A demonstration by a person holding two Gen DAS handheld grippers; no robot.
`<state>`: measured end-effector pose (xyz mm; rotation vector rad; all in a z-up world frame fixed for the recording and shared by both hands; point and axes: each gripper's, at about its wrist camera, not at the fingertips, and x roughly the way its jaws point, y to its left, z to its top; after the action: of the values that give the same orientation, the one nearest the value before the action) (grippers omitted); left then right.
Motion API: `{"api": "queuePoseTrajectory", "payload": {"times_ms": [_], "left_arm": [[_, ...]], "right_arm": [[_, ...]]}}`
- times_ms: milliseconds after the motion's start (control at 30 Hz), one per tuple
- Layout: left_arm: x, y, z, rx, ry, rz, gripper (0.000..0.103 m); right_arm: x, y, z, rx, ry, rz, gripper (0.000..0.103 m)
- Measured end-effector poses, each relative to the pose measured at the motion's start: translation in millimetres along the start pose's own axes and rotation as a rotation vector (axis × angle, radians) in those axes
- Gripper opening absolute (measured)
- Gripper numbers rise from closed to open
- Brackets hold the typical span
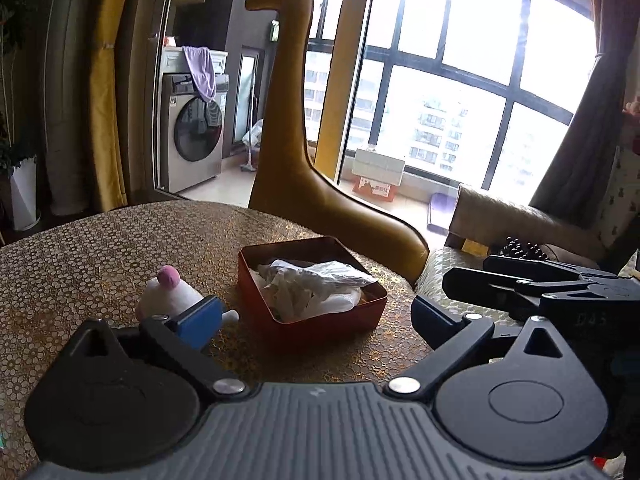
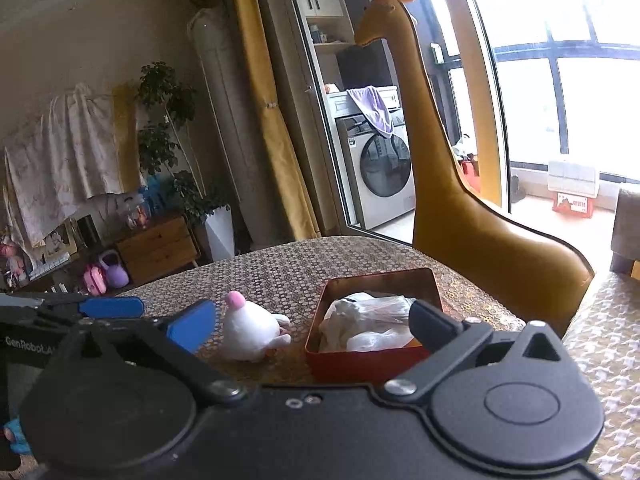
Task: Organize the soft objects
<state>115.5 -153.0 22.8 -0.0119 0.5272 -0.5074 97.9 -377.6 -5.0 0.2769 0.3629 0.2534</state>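
Both grippers, left (image 1: 316, 316) and right (image 2: 312, 328), gape wide, holding nothing. A white plush (image 2: 252, 334) lies just left of the red box (image 2: 360, 360), which holds crumpled bags (image 1: 316, 284).

Daylight floods in from the big window (image 1: 480, 80), which is blown out to near white, leaving the giraffe figure (image 1: 296, 120) backlit and dim on its near side. Fisheye bending curves the frame edges, and the corners perhaps go slightly soft and dark.

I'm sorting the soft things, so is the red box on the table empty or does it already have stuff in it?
Not empty. The red box holds crumpled white plastic or paper that covers most of its floor.
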Motion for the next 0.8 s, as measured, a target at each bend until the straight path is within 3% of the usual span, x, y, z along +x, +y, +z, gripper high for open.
{"api": "queuePoseTrajectory", "payload": {"times_ms": [800], "left_arm": [[-14.2,-9.4,-10.4,0.008,-0.068,-0.013,0.102]], "right_arm": [[-10.1,4.7,-12.2,-0.025,-0.035,-0.013,0.103]]}}
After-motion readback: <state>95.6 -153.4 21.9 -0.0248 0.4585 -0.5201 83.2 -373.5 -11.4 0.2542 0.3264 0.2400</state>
